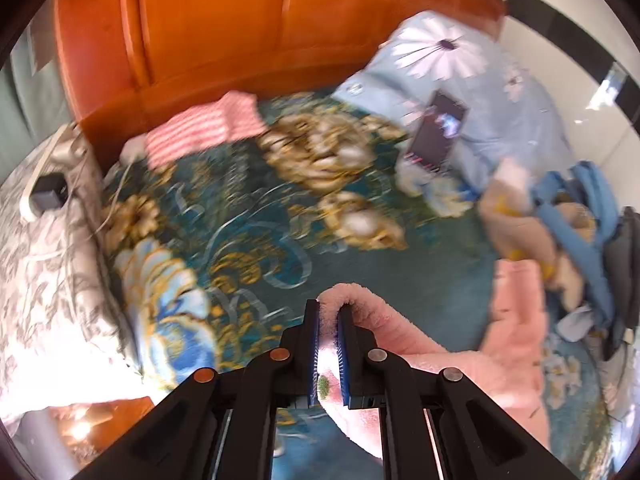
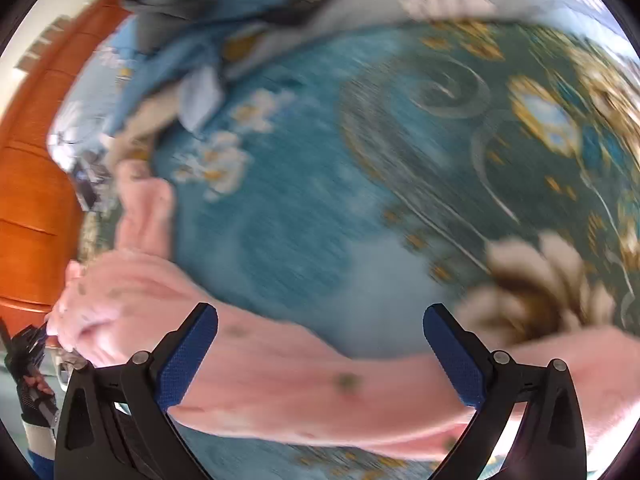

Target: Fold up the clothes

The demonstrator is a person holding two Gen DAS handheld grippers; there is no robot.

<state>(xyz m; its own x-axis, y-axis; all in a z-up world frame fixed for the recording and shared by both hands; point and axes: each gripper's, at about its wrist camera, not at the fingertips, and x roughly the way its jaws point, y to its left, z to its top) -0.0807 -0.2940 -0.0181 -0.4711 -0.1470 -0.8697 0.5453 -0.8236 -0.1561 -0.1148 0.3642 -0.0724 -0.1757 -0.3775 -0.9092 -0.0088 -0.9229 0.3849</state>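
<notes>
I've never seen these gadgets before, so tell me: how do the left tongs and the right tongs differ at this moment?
The left tongs are shut on the pink garment, a fold of it pinched between the pads; the right tongs stand wide open and grip nothing.

The garment rises between the left tongs' pads, while with the right tongs it stretches across below the spread fingers, the blue bedspread showing past them.

Both are black with blue pads and point down at the bed.

Open teal floral bedspread [image 1: 248,216] from centre to twelve o'clock, orange headboard [image 1: 224,20] walling twelve, striped cloth [image 1: 200,132] at eleven, grey pillow [image 1: 40,240] at nine, phone [image 1: 438,132] at one, clothes pile [image 1: 568,224] crowding three, pink garment [image 1: 440,368] draped at five.
</notes>
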